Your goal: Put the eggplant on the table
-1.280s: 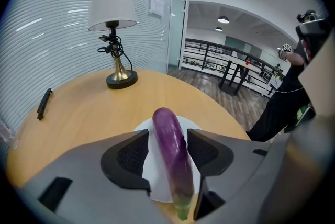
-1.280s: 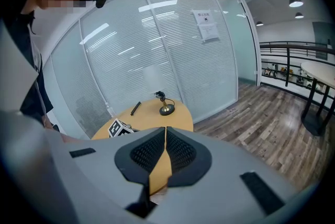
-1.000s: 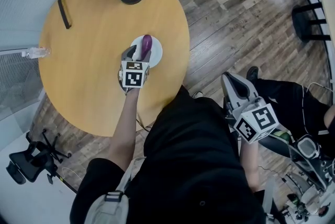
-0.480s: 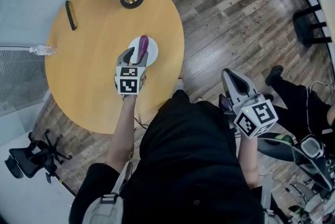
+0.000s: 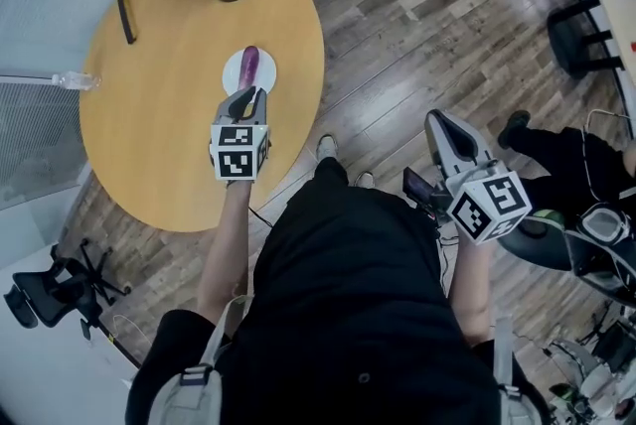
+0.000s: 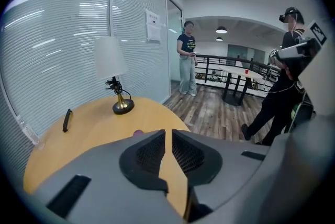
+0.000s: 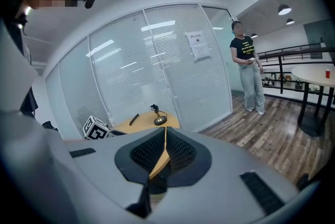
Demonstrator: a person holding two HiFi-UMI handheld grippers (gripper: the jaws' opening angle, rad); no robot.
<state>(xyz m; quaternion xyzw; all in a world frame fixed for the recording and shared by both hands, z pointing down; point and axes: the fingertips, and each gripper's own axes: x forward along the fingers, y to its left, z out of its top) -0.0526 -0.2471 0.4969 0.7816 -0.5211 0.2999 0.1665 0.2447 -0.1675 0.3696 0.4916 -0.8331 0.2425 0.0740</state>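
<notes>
Grey left tool point(image 5: 250, 99) withdrawn (jaws closing, empty)

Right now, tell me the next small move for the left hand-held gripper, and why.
Probably draw the left hand-held gripper back toward you: the eggplant lies on the plate on the table, and the jaws have just been closing with nothing between them.
</notes>
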